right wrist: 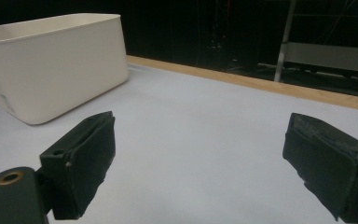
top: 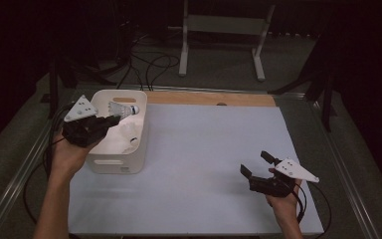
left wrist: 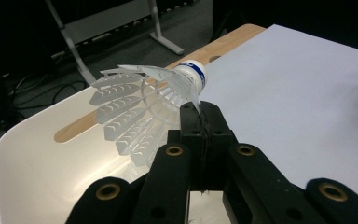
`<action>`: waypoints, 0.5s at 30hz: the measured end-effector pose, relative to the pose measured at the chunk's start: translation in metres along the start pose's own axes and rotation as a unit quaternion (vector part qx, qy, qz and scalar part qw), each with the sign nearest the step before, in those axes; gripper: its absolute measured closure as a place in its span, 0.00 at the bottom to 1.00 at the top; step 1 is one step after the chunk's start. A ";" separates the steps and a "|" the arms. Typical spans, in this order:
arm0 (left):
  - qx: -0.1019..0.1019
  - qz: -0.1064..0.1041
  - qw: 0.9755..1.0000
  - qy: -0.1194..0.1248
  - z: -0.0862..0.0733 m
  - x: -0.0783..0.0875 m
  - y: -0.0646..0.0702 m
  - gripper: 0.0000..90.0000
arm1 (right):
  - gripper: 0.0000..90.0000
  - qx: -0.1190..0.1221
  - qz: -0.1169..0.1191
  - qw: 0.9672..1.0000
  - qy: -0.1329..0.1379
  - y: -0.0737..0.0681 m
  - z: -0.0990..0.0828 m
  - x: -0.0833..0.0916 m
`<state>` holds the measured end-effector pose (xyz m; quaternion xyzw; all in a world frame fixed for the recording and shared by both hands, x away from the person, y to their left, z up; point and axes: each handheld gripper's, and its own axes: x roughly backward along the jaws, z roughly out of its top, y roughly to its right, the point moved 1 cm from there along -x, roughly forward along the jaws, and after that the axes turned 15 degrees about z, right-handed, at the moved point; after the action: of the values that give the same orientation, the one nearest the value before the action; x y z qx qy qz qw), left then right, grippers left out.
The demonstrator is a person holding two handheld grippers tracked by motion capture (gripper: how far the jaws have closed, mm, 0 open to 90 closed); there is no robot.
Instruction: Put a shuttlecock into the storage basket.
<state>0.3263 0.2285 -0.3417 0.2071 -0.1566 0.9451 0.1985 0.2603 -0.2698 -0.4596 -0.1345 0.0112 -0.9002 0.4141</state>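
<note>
Pinching white plastic shuttlecock in left tongs above white plastic bin, ready for dropping; right tongs released, idle.

The shuttlecock has translucent white feathers marked with rows of small chevrons, and its white cork carries a blue band. The bin at the left is plain cream white; the desk wears a pale blue-grey sheet with a light wooden strip along its far edge. Both claws, left claw and right claw, are matt black with brass-coloured rivets, each topped by a grey three-cornered plate.
</note>
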 end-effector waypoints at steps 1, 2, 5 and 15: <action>0.002 0.001 1.000 0.000 0.000 0.000 0.000 1.00 | 0.10 0.000 0.001 1.000 0.000 0.000 0.000 0.000; 0.002 0.002 1.000 -0.001 0.000 0.000 0.000 0.99 | 0.10 0.000 -0.001 1.000 -0.001 0.000 0.000 0.000; 0.002 0.008 1.000 -0.006 0.000 -0.001 0.000 0.93 | 0.10 0.001 0.000 1.000 -0.002 -0.001 0.000 0.000; 0.029 0.033 0.999 0.005 0.003 -0.002 0.002 0.29 | 0.10 0.001 -0.001 1.000 -0.001 0.000 0.000 0.000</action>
<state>0.3280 0.2248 -0.3410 0.2025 -0.1345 0.9563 0.1623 0.2601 -0.2696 -0.4594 -0.1348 0.0096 -0.9005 0.4134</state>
